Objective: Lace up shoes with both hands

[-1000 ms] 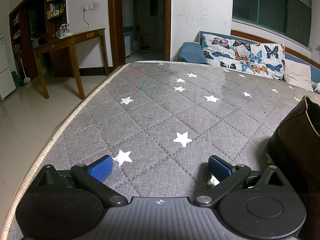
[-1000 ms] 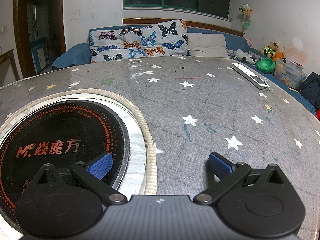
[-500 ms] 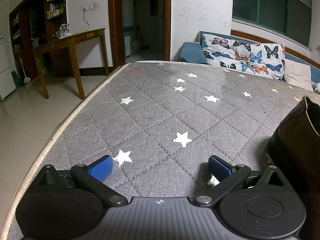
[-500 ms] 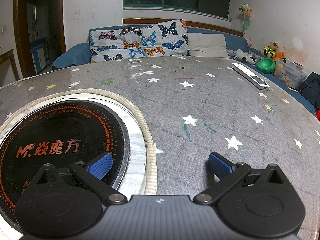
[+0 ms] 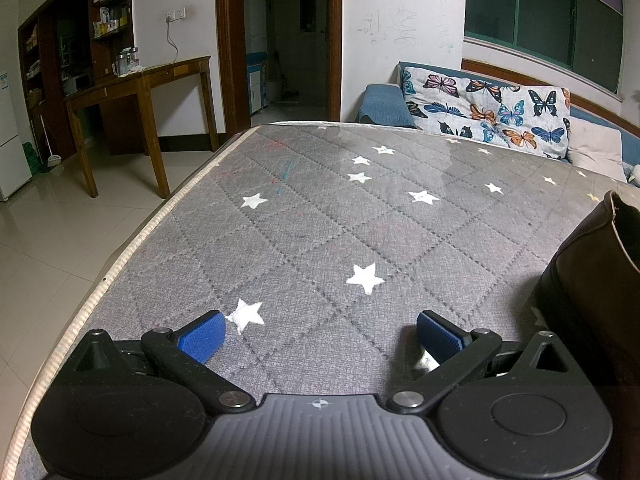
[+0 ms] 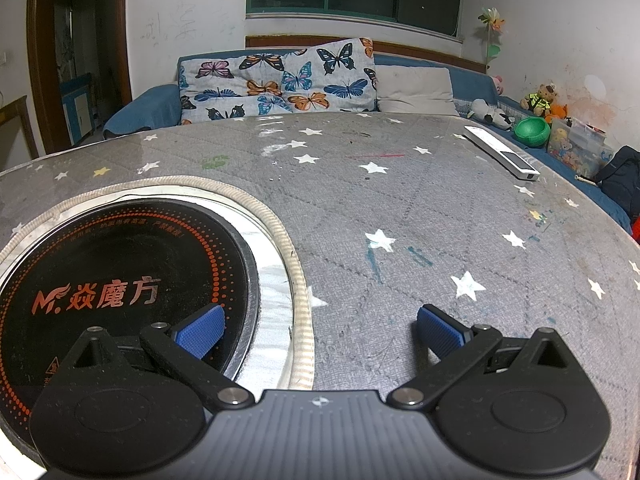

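Brown shoe (image 5: 592, 280) right of left gripper (image 5: 320, 334), right gripper (image 6: 320, 330) low over tabletop (image 6: 400, 200), both jaws spread, empty

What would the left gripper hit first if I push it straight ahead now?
Probably nothing: ahead of the left gripper, jaws open, lies only bare tablecloth to the far edge. The brown shoe sits off to its right, outside that line.

Left gripper (image 5: 320, 330) fingers spread wide, right gripper (image 6: 320, 330) likewise, both seemingly low, level
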